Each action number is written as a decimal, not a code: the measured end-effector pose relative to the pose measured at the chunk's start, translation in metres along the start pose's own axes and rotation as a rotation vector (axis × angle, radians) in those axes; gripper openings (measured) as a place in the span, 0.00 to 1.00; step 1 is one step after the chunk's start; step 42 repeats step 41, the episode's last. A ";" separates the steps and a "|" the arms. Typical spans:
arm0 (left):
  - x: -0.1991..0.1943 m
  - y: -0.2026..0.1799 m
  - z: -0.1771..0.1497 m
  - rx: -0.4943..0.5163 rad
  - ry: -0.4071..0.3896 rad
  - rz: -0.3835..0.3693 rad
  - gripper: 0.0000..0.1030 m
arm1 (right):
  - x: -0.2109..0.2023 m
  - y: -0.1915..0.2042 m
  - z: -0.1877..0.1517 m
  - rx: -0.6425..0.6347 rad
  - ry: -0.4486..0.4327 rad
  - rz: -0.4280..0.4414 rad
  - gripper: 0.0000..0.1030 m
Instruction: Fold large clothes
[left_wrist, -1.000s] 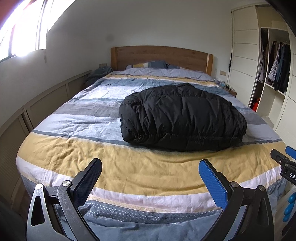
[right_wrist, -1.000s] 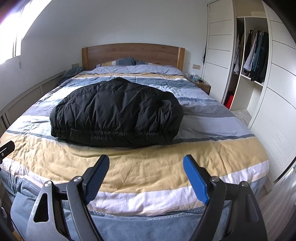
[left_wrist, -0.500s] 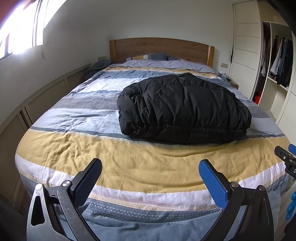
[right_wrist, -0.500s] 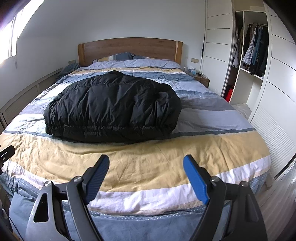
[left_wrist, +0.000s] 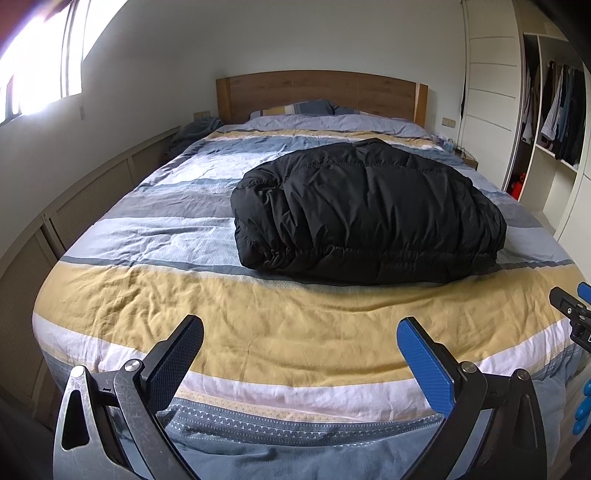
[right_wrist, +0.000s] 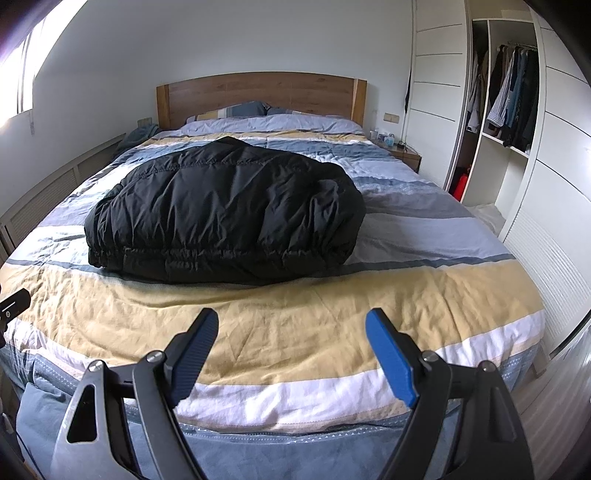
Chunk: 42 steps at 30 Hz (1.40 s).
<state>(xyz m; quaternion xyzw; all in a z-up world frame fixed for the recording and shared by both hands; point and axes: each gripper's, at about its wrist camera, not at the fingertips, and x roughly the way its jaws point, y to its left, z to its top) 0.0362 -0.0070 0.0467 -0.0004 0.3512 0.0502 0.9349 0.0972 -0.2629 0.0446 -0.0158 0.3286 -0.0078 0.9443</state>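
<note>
Two grippers hang at the foot of the bed (left_wrist: 110, 295), both tilted down toward the cover, neither touching anything. Left gripper (left_wrist: 299, 343): fingers spread wide, nothing between them. Right gripper (right_wrist: 291, 332): same, fingers wide apart and empty. Black puffer jacket (left_wrist: 365, 214) lies mid-bed on the striped duvet (right_wrist: 332, 314), well apart from both grippers, already bundled into a thick rounded block with its gathered hem facing the foot end. Likely placed centrally so both sides can be reached and the bedding gives a flat surface to fold on. Wide-open fingers suit a bulky padded hem, probably readying for a two-corner grasp, or just released after a fold; cannot tell which. Fisheye stretch makes it unclear whether sleeves are tucked inside. Open wardrobe (right_wrist: 509, 103) with hanging clothes stands to the right, wooden headboard (left_wrist: 317, 92) behind.
</note>
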 end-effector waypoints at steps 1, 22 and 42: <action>0.001 0.000 0.000 0.002 0.001 0.002 1.00 | 0.001 -0.001 0.000 0.001 0.000 0.002 0.79; 0.019 -0.010 0.004 0.034 0.049 0.032 1.00 | 0.026 -0.014 0.001 0.001 0.030 0.022 0.79; 0.046 -0.022 0.004 0.055 0.114 0.043 1.00 | 0.057 -0.034 -0.002 0.023 0.080 0.022 0.79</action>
